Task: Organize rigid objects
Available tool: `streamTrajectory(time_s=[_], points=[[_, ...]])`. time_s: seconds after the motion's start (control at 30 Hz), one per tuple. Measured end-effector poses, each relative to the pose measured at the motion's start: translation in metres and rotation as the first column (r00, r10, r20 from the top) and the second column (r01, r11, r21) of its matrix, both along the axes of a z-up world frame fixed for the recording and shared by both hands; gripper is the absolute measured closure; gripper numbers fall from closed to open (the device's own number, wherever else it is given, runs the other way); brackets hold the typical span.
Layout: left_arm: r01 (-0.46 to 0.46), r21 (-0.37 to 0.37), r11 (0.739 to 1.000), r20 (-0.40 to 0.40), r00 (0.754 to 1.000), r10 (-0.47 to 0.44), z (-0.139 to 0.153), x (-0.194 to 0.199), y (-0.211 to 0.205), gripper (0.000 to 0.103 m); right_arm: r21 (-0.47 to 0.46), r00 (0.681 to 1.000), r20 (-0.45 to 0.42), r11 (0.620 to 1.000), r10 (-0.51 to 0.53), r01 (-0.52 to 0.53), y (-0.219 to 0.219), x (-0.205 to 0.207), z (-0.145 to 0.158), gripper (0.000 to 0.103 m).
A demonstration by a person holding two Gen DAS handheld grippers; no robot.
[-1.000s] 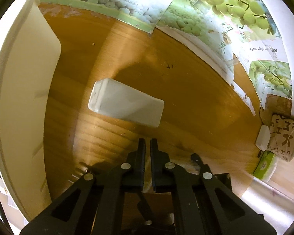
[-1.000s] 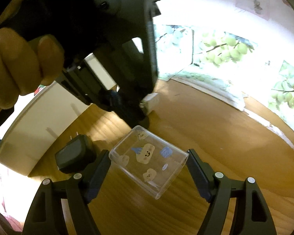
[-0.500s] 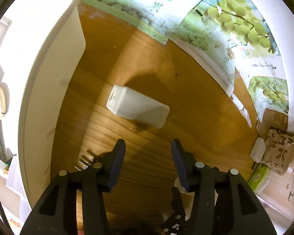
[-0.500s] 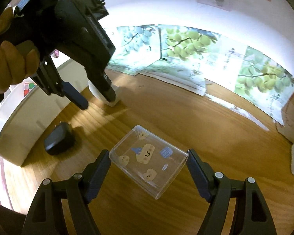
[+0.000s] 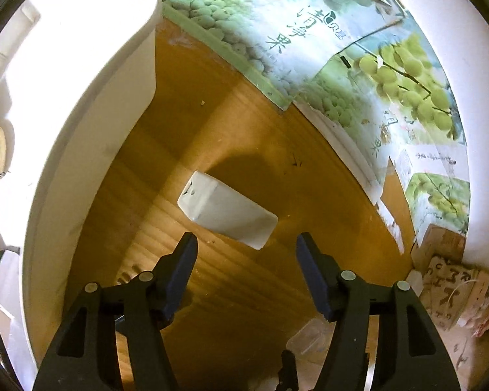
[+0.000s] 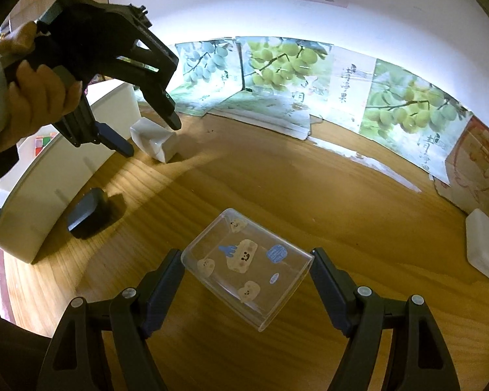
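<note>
A white rectangular block point(image 5: 226, 216) lies on the wooden table point(image 5: 244, 309), just ahead of my left gripper point(image 5: 246, 254). Its jaws are opening, with only the block's near corner reaching in between the fingertips and no pad on it. From the right wrist view, a hand point(image 6: 39, 97) holds that left gripper point(image 6: 152, 139) over the same white block point(image 6: 158, 146). My right gripper point(image 6: 246, 270) is shut on a clear plastic box point(image 6: 244, 267) with cartoon stickers, tilted and held above the table. A corner of the clear box point(image 5: 309, 339) shows at the bottom of the left wrist view.
A tall white bin point(image 6: 49, 189) stands along the left, with a colour cube point(image 6: 42, 140) inside. Beside it lies a black adapter point(image 6: 88, 211). A white box point(image 6: 485, 247) sits at the far right. Grape-print cardboard point(image 6: 277, 65) lines the back wall.
The left jaws have gone from shut to well apart, and that gripper has rolled. My right gripper has drawn back from the left one, carrying the clear box.
</note>
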State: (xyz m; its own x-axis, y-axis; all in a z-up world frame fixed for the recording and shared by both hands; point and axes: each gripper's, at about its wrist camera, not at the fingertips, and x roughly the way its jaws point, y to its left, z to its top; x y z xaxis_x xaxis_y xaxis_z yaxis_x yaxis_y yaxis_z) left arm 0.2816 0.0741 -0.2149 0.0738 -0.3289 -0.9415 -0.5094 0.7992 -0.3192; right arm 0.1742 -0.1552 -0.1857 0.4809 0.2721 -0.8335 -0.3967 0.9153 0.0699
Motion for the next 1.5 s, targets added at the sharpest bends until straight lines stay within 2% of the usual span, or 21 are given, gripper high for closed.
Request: streamTrajectory(time_s=[0.23,0.5,0.57,0.63,0.73,1.03,1.2,1.5], points=[[-0.056,0.027,0.998,0.039,0.998,0.055,-0.007,0.002,0.0,0.036,-0.014,1.0,-0.003,1.0,-0.015,0.015,-0.005,-0.005,0.0,0.024],[-0.05,0.04,0.998,0.052,0.997,0.048,-0.011,0.009,0.0,0.037,-0.02,0.999,-0.001,0.999,-0.032,0.032,-0.006,-0.008,0.002,0.024],[-0.046,0.043,0.998,0.047,0.998,0.044,-0.013,0.01,-0.002,0.039,-0.024,1.0,0.002,0.999,-0.027,0.027,-0.006,-0.008,0.002,0.024],[-0.043,0.05,0.998,0.036,0.999,0.041,-0.015,0.01,-0.001,0.055,-0.026,1.0,0.005,0.999,-0.023,0.024,-0.006,-0.008,0.003,0.024],[-0.043,0.021,0.999,0.023,0.999,0.043,-0.019,0.008,0.001,0.064,-0.03,1.0,0.007,0.999,-0.02,0.021,-0.005,-0.009,0.004,0.024],[0.007,-0.014,1.0,0.012,1.0,-0.007,-0.019,0.004,-0.006,0.066,-0.035,1.0,0.024,0.999,-0.009,0.01,-0.003,-0.012,0.008,0.024],[0.05,-0.026,0.998,0.023,0.999,-0.049,-0.01,0.0,-0.016,0.072,-0.036,0.999,0.043,0.999,0.005,-0.004,0.0,-0.017,0.015,0.024],[0.111,-0.04,0.993,0.051,0.993,-0.109,0.01,-0.025,-0.025,0.072,-0.032,0.996,0.085,0.999,0.041,-0.039,0.009,-0.033,0.03,0.024]])
